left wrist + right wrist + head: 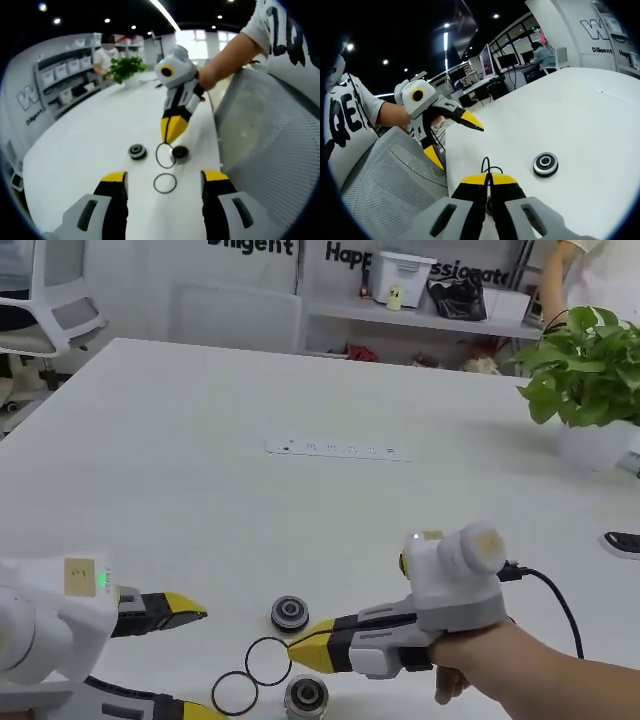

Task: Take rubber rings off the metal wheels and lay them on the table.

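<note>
Two metal wheels sit at lower centre of the head view: one metal wheel [290, 612] above, a second metal wheel [306, 695] at the bottom edge. Two rubber rings show beside them: one rubber ring [268, 660] and another rubber ring [234, 692]. There are two hand-held grippers, the left hand-held gripper [165, 176] and the right hand-held gripper [300, 650]. One worktop [200, 440], one power strip [337, 449] at centre, one potted plant [585, 360] at upper right, one white storage box [400, 278] at top.
</note>
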`<control>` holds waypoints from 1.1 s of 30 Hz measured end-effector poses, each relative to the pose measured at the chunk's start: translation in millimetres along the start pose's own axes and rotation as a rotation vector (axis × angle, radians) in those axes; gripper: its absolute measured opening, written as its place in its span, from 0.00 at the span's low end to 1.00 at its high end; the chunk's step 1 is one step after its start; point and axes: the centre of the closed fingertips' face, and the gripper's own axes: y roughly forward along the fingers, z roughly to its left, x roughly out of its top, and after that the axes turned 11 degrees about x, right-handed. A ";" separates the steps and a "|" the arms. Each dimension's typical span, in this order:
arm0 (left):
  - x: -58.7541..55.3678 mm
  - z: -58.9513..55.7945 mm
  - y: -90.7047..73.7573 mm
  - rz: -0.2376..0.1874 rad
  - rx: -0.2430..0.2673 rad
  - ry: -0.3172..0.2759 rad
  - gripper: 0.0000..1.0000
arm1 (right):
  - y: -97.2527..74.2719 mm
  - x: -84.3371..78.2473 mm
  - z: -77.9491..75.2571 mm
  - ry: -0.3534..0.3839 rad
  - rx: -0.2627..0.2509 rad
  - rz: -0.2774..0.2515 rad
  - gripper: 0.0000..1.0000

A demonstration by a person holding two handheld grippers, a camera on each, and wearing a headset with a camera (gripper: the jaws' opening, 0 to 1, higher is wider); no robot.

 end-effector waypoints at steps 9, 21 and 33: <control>-1.3 4.2 -3.4 0.001 0.013 -0.002 0.61 | 8.8 -3.4 0.8 0.001 0.004 0.018 0.00; -3.3 6.6 -9.0 0.004 0.025 -0.004 0.61 | 21.9 -6.3 4.3 0.004 0.020 0.029 0.00; -8.3 9.0 -13.6 0.012 0.037 -0.013 0.61 | 30.7 -14.1 2.7 0.016 0.023 0.053 0.00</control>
